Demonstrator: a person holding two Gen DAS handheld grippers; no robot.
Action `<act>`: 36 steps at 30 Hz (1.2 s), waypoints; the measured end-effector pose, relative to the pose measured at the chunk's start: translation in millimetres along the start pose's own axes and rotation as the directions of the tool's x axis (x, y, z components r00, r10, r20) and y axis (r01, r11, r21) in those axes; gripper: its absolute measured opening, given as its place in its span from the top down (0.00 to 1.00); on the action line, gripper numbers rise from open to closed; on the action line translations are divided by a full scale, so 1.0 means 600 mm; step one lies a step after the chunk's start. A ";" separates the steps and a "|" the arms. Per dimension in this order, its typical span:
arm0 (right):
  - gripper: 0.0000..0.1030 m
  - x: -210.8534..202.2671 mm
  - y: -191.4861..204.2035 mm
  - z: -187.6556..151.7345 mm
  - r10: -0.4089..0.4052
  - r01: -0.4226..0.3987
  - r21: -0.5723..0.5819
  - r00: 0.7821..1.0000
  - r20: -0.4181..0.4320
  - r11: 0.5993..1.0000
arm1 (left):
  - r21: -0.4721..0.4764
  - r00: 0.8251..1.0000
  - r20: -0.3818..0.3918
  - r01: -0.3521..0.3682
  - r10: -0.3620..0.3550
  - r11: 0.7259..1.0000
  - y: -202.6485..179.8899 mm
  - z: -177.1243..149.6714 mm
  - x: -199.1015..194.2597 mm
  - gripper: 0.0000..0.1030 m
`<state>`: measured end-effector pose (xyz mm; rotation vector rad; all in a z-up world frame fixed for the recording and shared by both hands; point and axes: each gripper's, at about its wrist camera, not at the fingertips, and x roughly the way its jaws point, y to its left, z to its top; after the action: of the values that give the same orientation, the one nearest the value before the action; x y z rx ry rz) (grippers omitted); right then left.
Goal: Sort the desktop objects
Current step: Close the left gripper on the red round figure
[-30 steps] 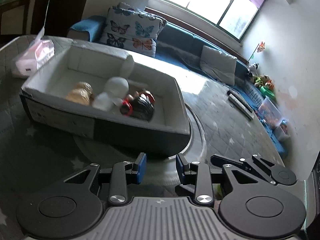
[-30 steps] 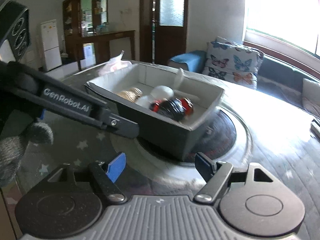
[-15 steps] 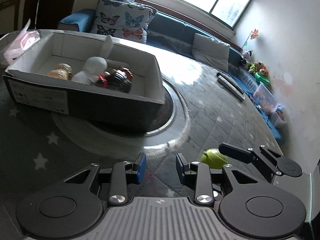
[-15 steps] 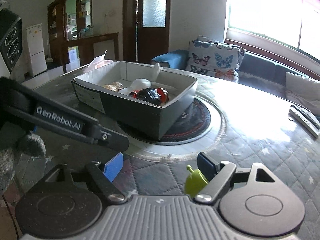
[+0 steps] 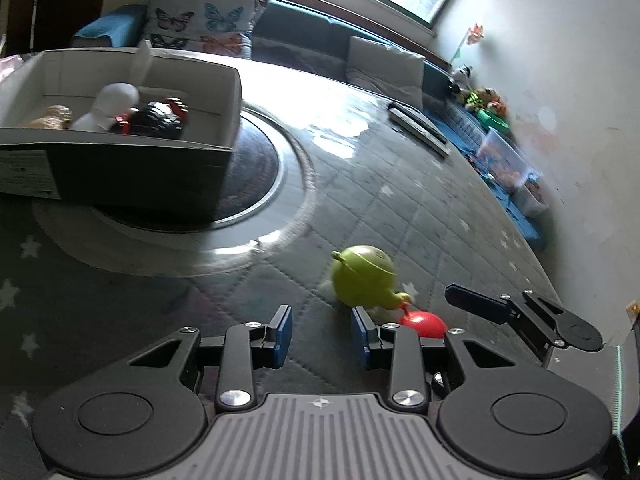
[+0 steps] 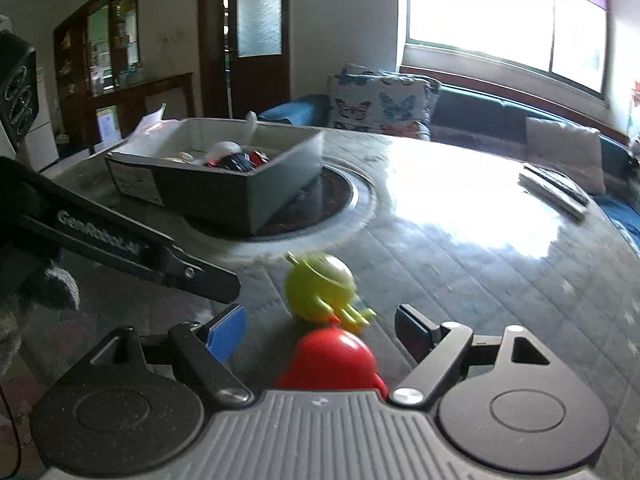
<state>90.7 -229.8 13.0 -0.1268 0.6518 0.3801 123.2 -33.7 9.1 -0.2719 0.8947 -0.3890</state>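
Note:
A green robot figure (image 5: 364, 276) lies on the quilted table mat, with a red figure (image 5: 424, 324) just behind it. Both also show in the right wrist view, the green figure (image 6: 320, 288) and the red figure (image 6: 334, 356). My left gripper (image 5: 322, 336) is open and empty, just left of the green figure. My right gripper (image 6: 320, 330) is open wide, its jaws on either side of the red figure, not touching it. A grey box (image 5: 120, 156) at the far left holds several toys.
The box stands on a round turntable (image 5: 280, 184). Two remote controls (image 5: 418, 128) lie at the table's far right. A sofa with cushions (image 5: 200, 28) runs behind the table. The right gripper's finger (image 5: 480, 304) shows in the left wrist view.
Both grippers have pulled back from the box toward the near table edge. The green and red figures have come into view close in front of them. Both grippers stay open.

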 end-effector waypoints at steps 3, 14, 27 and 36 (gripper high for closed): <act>0.19 -0.004 -0.013 -0.013 -0.010 0.010 0.020 1.000 -0.009 1.000 | 0.014 1.000 -0.009 0.021 -0.021 1.000 -0.013 -0.002 0.006 0.66; 0.27 -0.004 -0.035 -0.046 0.025 -0.024 0.067 1.000 -0.016 0.997 | 0.025 0.994 -0.050 0.100 -0.098 0.995 -0.049 -0.002 0.031 0.66; 0.39 -0.003 -0.038 -0.058 0.079 -0.076 0.092 0.996 -0.028 0.993 | 0.019 0.987 -0.076 0.142 -0.140 0.990 -0.060 0.000 0.046 0.65; 0.48 -0.002 -0.034 -0.064 0.076 -0.072 0.099 0.997 -0.032 0.992 | 0.018 0.983 -0.088 0.163 -0.161 0.986 -0.065 -0.002 0.056 0.64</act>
<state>75.8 -258.0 -16.9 -0.0160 0.7110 0.4173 132.9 -83.5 -0.4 -0.3081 0.9547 -0.5659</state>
